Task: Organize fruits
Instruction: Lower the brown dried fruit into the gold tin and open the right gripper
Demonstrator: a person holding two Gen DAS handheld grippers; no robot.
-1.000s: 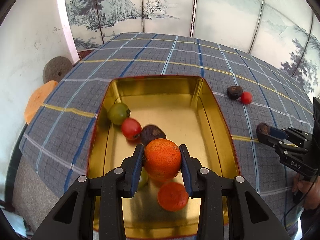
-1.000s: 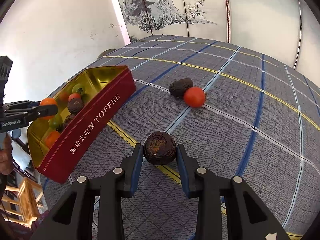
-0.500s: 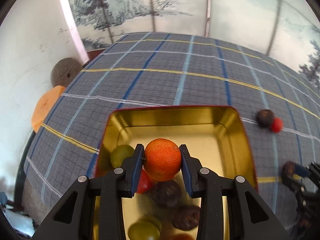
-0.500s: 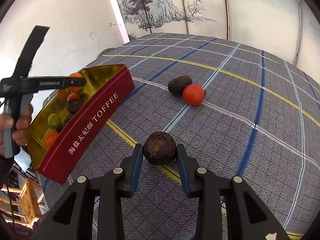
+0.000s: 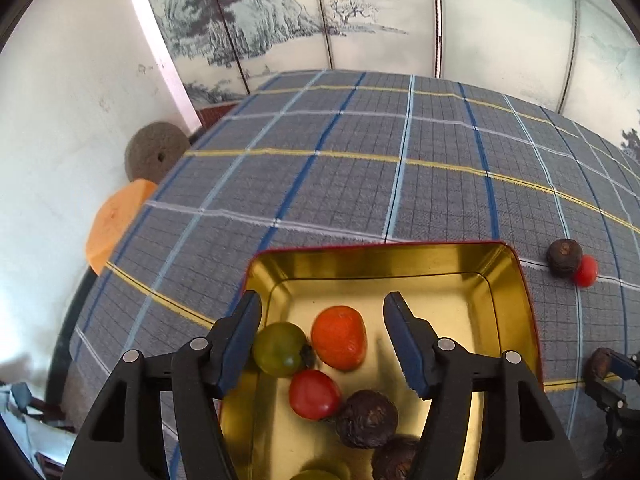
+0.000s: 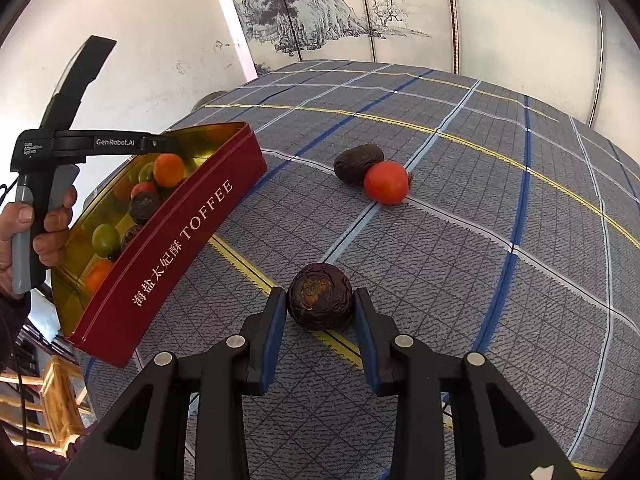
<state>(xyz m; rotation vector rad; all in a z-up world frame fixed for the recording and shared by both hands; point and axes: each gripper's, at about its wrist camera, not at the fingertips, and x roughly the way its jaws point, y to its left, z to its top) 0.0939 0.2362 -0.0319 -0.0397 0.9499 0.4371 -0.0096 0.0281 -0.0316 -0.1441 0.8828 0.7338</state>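
Observation:
My left gripper [image 5: 322,342] is open above the far end of the red toffee tin [image 5: 516,280]. An orange fruit [image 5: 339,338], blurred, is between and below its fingers in the gold tin, beside a green fruit [image 5: 280,349], a red tomato [image 5: 314,394] and dark wrinkled fruits [image 5: 367,419]. My right gripper [image 6: 320,334] is shut on a dark wrinkled fruit [image 6: 320,296] just above the checked cloth. The tin [image 6: 180,232] with its fruits lies to its left. A dark fruit [image 6: 357,163] and a red tomato [image 6: 386,182] lie together on the cloth beyond.
The checked tablecloth [image 5: 400,184] covers a round table. A white wall, a grey stone disc [image 5: 154,156] and an orange object [image 5: 116,224] are past its left edge. A painted screen stands behind. The right gripper shows at the left view's edge [image 5: 608,376].
My left gripper moved toward the tin's far end, opened, and let go of the orange fruit, which dropped into the tin. My right gripper stays shut on the dark fruit.

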